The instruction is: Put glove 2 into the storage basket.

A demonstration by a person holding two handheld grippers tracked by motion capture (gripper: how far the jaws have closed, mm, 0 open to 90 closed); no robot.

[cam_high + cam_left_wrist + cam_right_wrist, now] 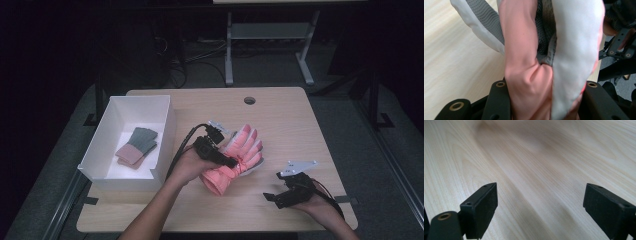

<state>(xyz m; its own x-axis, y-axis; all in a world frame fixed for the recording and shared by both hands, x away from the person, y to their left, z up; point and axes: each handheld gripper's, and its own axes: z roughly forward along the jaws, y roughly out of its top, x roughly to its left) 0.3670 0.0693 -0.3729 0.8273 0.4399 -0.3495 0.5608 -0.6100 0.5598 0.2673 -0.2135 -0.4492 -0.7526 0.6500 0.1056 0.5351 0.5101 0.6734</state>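
Left tongs (231,161) clamp the pink glove (239,155) mid-table; right tongs (272,197) gape wide near the front edge

Your left gripper (227,161) covers the pink glove's (235,159) wrist. In the left gripper view, the glove's fingers run off the top edge.

The black left gripper (231,161) is held above the table on a bent forearm, jaws apparently clamped around something. The black right gripper (270,198) is rested low, jaws spread wide with nothing between them.
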